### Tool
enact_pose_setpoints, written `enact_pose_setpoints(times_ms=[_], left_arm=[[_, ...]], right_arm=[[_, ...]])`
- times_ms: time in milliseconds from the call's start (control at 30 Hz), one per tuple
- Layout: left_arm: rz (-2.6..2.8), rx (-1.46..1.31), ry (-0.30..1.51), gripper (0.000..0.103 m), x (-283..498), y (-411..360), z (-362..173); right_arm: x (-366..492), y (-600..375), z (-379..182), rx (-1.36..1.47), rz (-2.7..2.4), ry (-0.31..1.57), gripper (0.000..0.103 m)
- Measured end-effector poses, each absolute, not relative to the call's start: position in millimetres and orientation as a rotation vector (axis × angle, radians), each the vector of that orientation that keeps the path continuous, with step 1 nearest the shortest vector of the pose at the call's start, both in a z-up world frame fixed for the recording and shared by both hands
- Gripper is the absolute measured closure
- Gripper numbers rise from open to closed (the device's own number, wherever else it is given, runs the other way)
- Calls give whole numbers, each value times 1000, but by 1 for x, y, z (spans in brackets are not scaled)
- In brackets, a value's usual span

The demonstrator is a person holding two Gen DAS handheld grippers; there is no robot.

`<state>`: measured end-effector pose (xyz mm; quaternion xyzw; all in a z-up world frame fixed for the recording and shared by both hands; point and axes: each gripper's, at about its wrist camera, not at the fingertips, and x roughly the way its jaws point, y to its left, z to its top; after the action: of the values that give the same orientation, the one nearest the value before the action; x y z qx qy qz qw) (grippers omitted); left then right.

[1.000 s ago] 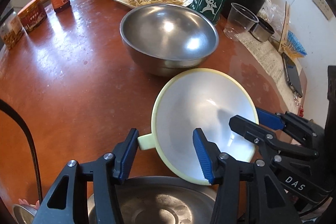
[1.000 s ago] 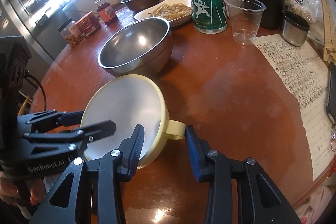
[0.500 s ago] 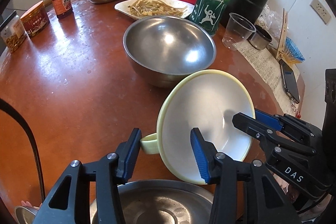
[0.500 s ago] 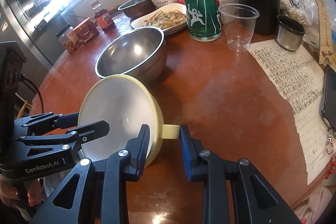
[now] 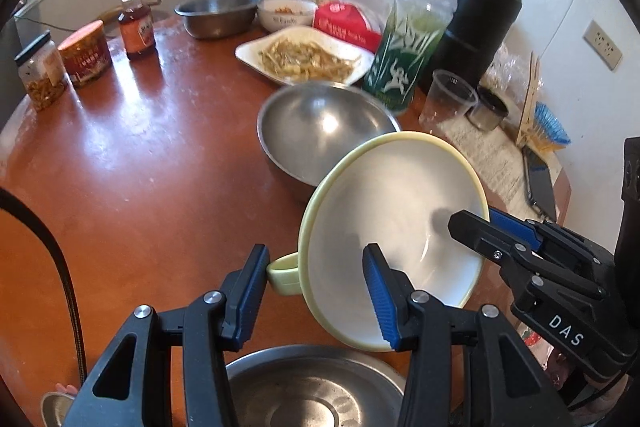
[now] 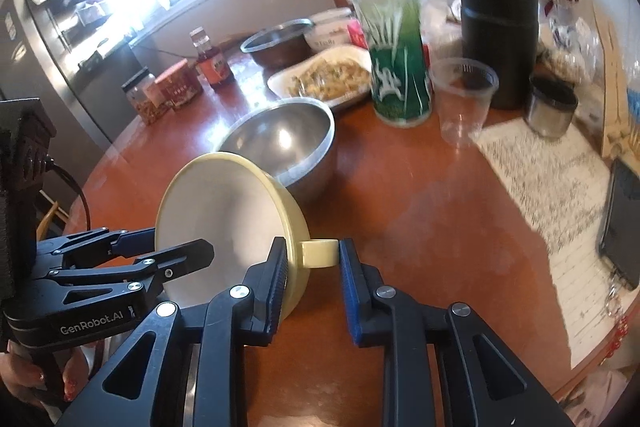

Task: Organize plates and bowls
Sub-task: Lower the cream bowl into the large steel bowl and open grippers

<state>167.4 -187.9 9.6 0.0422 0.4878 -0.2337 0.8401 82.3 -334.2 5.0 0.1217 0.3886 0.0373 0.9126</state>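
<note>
A pale yellow bowl [image 5: 400,211] with a white inside and two small handles hangs tilted above the brown table. My left gripper [image 5: 316,287] straddles its rim, jaws wide, one finger beside its left handle [image 5: 282,273]. My right gripper [image 6: 312,263] is shut on the other handle [image 6: 318,253]. The bowl also shows in the right wrist view [image 6: 224,223]. A large steel bowl [image 5: 324,131] stands just behind it, also in the right wrist view [image 6: 284,139]. A steel plate [image 5: 312,387] lies below my left gripper.
Behind stand a plate of food [image 5: 304,57], a second steel bowl [image 5: 216,13], a green bottle [image 5: 412,47], a black flask [image 5: 484,7], a plastic cup [image 5: 450,99] and jars [image 5: 84,53] at left. Written paper [image 6: 560,187] and a phone [image 5: 540,187] lie at right.
The yellow bowl has risen off the table and tipped more upright. My right gripper closed onto its handle and both grippers lifted.
</note>
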Motion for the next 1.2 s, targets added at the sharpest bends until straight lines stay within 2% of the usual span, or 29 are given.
enact_pose_setpoints(times_ms=[467,933,1200], left_arm=[[-440,61,1001,54,111,-128,38],[-405,107,1095,54,56,-106,19],[-389,126,1154,54,54,-107,1]], right_arm=[[59,-283,28,198,217,779,77],[21,-248,14,115,281,872,76],[20,-239,-6,90,275,936,75]])
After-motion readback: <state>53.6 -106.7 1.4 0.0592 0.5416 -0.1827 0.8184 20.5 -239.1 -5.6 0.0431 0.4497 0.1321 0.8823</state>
